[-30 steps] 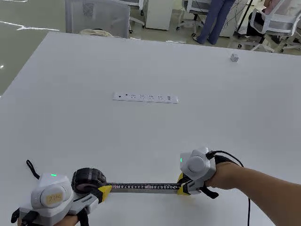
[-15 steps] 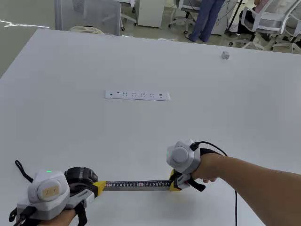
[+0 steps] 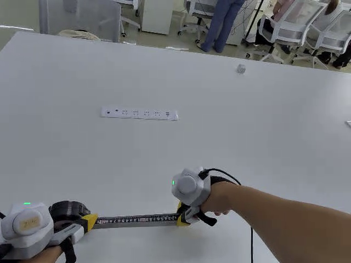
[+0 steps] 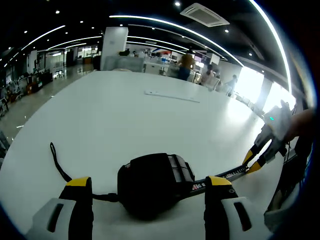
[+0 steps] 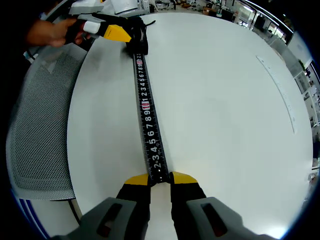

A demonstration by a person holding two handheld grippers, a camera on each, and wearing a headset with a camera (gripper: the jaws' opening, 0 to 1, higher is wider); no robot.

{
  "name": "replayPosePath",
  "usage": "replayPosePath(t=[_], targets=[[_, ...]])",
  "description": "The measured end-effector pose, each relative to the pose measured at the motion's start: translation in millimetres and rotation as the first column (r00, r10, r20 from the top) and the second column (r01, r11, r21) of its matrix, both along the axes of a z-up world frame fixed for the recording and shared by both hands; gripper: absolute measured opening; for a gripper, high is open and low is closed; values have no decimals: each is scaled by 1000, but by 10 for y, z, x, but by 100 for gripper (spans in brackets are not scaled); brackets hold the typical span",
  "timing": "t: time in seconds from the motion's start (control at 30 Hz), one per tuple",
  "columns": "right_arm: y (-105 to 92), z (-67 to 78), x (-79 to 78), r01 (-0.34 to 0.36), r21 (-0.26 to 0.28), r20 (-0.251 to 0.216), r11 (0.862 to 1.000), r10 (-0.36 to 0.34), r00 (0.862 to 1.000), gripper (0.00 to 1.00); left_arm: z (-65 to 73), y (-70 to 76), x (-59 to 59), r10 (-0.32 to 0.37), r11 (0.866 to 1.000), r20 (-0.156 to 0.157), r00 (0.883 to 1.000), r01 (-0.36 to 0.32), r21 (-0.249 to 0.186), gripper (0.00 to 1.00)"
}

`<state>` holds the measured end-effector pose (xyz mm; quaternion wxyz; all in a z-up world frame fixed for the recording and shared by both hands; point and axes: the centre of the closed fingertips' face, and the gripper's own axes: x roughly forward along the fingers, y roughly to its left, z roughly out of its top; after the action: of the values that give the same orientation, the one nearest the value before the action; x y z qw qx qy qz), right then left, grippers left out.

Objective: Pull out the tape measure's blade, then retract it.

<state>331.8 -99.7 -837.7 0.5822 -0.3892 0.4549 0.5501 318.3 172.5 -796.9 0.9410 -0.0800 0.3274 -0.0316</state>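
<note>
Leftward from your right gripper [image 5: 160, 176], clenched on its tip, the blade [image 5: 146, 100] reaches the case [image 3: 68, 211] between your left gripper's [image 4: 149, 182] spread jaws.

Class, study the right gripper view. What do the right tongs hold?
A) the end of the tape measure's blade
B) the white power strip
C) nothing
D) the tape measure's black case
A: the right tongs are shut on the end of the blade, which stretches away to the black case.
</note>
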Motion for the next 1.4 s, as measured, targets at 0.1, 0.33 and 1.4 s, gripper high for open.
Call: replayPosePath(t=[0.1, 0.33, 1.4], targets=[[-1, -6, 3, 2, -1, 1, 1000, -2, 1000, 14, 5, -21, -9, -5, 1000, -6, 1000, 5, 6, 89], [-1, -4, -3, 0, -5, 5, 1000, 0, 1000, 14, -25, -43, 8, -11, 1000, -12, 1000, 11, 6, 87], [6, 4, 1, 40, 26, 18, 999, -40, 999, 14, -103, -76, 63, 3, 1000, -47, 999, -3, -1, 67]])
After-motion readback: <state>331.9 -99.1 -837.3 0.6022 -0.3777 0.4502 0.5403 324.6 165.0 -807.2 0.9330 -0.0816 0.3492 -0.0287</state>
